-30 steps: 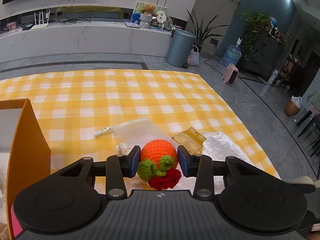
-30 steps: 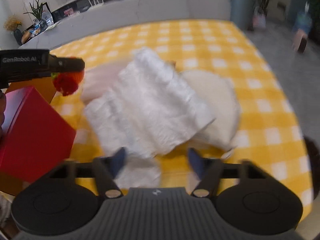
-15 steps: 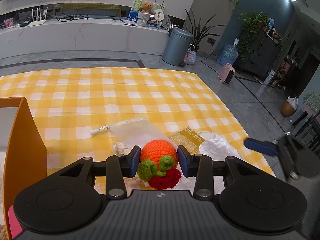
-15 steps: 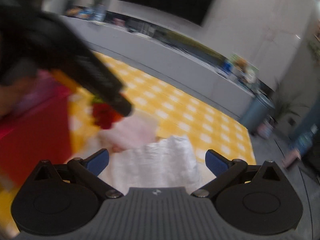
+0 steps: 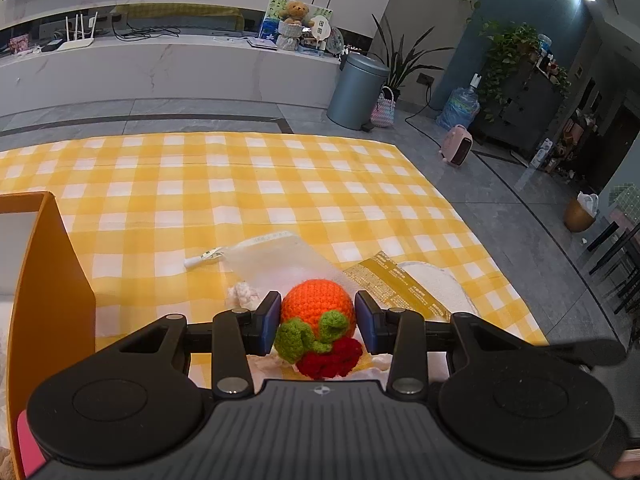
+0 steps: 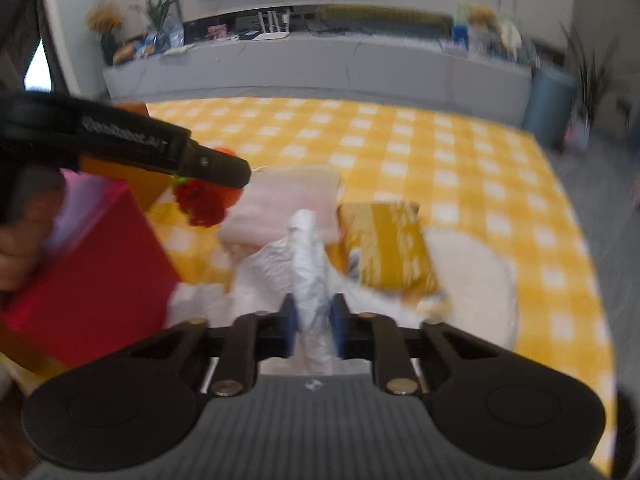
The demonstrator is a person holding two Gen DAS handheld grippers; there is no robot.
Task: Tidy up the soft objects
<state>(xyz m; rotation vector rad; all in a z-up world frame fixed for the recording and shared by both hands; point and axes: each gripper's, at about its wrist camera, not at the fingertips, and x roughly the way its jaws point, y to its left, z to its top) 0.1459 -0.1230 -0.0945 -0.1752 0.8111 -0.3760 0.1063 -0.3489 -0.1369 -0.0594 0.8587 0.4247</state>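
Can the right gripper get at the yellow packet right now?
Probably not yet. The right gripper has just closed and is shut on a bunch of white plastic bag. The yellow packet lies uncovered just beyond, so only the full grip stands in the way.

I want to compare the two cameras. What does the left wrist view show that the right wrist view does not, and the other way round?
Only the left wrist view shows the left claw from behind, shut on the crocheted orange toy, and the white clip on the cloth.

Only the right wrist view shows the right claw, whose jaws have just closed on a bunched white plastic bag, and the red box.

Both show the yellow checked cloth, the gold packet and the toy.
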